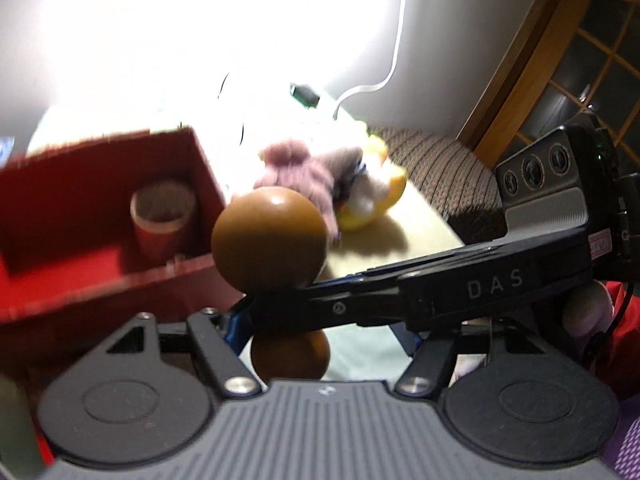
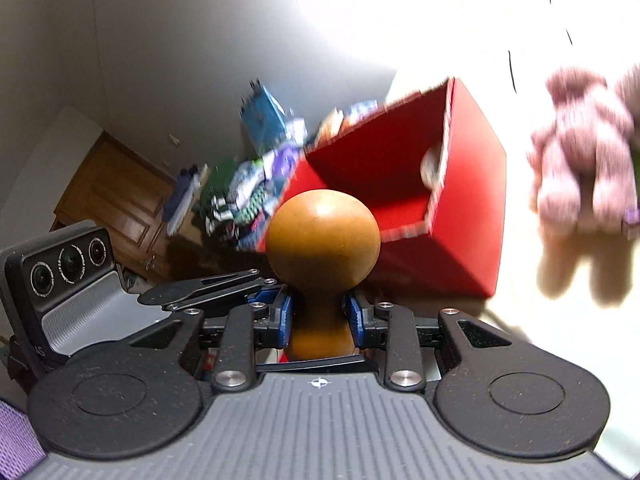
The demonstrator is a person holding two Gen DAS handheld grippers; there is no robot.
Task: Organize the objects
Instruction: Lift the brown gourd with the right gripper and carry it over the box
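Glossy smooth wooden knob (image 2: 322, 236); fuzzy plush toy (image 2: 580, 156)

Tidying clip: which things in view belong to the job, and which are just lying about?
Job:
- wooden knob, clamped in the right gripper
- red box, open
- cup inside the box
- pink plush toy on the table

Lying about:
- pile of packets beyond the box
- wooden cabinet
- white cable

R gripper (image 2: 320, 320) jaws clamped; L unclear.
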